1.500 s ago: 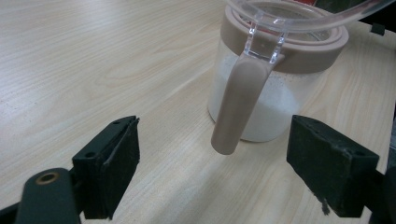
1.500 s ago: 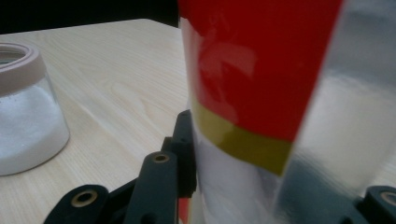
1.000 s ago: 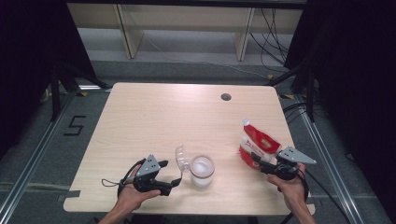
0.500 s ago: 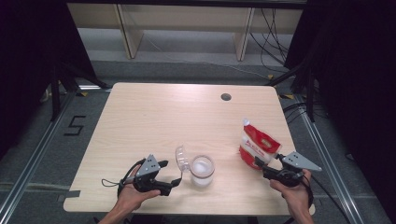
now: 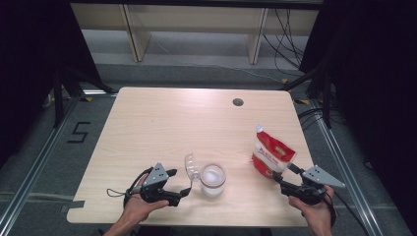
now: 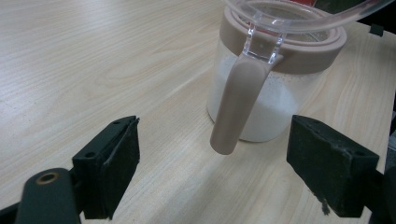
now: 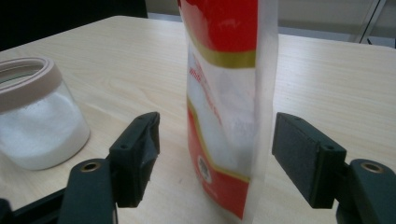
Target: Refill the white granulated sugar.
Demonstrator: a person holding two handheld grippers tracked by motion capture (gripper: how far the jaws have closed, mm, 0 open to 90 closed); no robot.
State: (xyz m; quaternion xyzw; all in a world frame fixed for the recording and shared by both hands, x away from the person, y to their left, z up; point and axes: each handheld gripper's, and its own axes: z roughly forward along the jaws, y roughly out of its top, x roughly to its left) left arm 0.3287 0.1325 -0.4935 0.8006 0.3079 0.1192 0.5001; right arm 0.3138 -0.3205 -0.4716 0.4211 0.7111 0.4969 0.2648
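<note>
Here the red-and-white plastic pouch [image 5: 271, 156] stands upright on the pale wooden worktop [image 5: 162, 118] near its right edge, between the spread jaws of the right tool [image 7: 215, 156], which have just been opening and do not touch it. The left tool [image 6: 212, 175] (also wide, holding nothing) faces the beige handle [image 6: 236, 105] of the clear glass jar of white powder [image 5: 213, 179], its lid [image 5: 191, 166] flipped open.

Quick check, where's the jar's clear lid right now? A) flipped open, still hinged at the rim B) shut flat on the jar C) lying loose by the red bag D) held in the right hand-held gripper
A: the clear lid stands tipped up on the left edge of the jar, whose mouth is open.
</note>
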